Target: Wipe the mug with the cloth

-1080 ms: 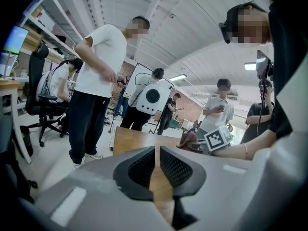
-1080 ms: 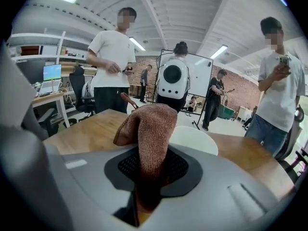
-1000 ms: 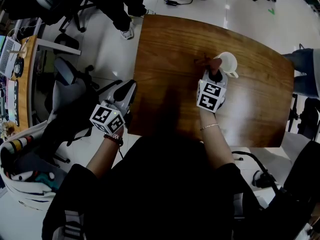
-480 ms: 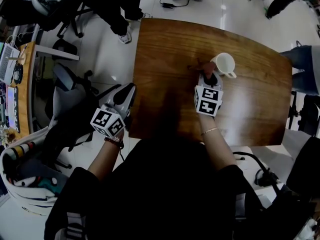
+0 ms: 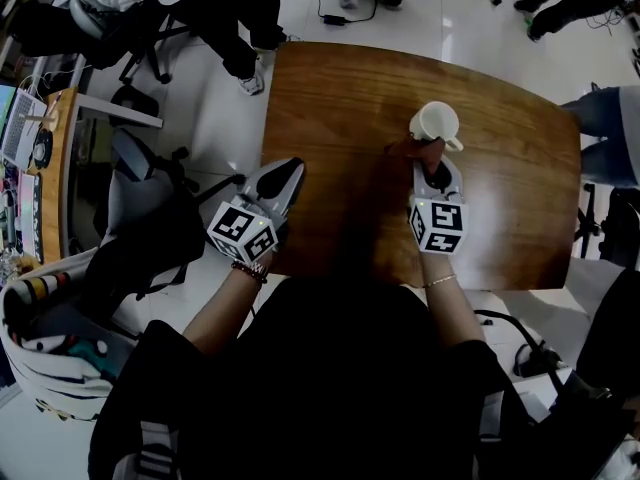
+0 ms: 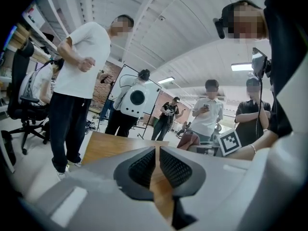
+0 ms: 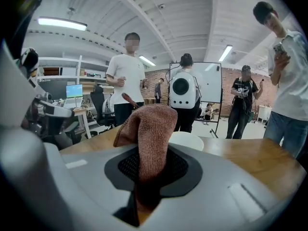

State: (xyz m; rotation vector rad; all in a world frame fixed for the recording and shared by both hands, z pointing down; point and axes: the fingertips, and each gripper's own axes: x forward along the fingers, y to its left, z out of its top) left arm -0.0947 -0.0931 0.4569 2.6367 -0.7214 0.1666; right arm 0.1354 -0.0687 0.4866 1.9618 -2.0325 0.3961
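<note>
Left claw (image 6: 157, 153) shut and empty at the desk's (image 5: 340, 78) 9 o'clock edge; right claw (image 7: 153, 161) clamps the rust-brown terry cloth (image 7: 149, 121), whose fold hides most of the white mug (image 7: 186, 139); from above, the mug stands upright at the cloth's 2 o'clock; contact unclear.

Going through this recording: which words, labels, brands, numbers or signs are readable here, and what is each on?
None can be read.
Cubes on the left gripper and right gripper: black-and-white square patterns, no letters or digits.
Mug and cloth: no print showing.
Monitor behind, right gripper view: too small to read.
</note>
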